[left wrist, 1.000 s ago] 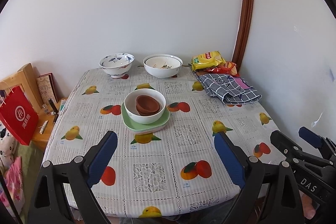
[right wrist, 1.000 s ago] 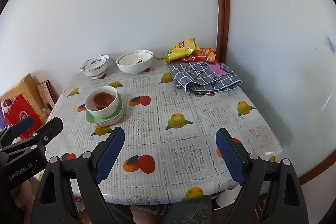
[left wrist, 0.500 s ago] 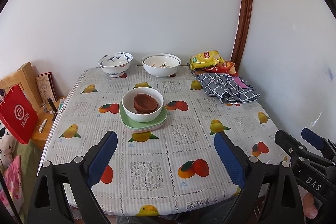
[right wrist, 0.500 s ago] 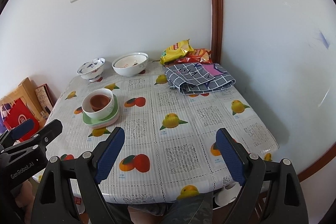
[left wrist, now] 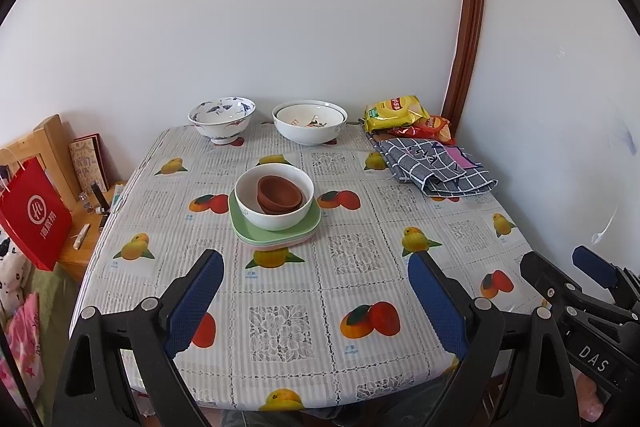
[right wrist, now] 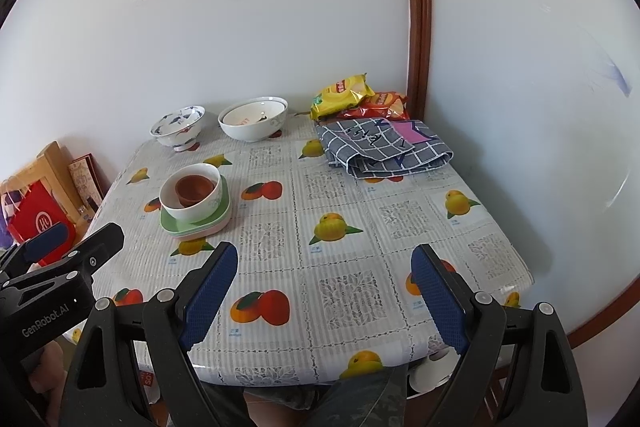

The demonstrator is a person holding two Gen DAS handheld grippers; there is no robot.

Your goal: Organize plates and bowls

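Observation:
Mid-table stands a stack: green plates (left wrist: pixel 276 231) (right wrist: pixel 224 213), on them a white bowl (left wrist: pixel 276 217) (right wrist: pixel 192 211), and brown bowls (left wrist: pixel 280 195) (right wrist: pixel 196 187) nested inside it. By the far wall stand a blue-patterned bowl (left wrist: pixel 222 119) (right wrist: pixel 178 125) and a wide white bowl (left wrist: pixel 310 125) (right wrist: pixel 254 125). My left gripper (left wrist: pixel 314 263) hovers open over the near part of the table, short of the stack, with nothing between its fingers. My right gripper (right wrist: pixel 324 251) is also open and empty, further right. Each gripper shows at the other view's edge.
Snack bags (left wrist: pixel 398 109) and a folded checked cloth (left wrist: pixel 434 167) lie at the far right corner. A red bag (left wrist: pixel 34 215) and a low wooden stand (left wrist: pixel 80 239) sit left of the table. Walls close off the back and right. A person's lap (right wrist: pixel 320 403) is at the front edge.
Both views wobble slightly, and the table sits a little differently in frame. Nothing on the table has moved, and both grippers stay open.

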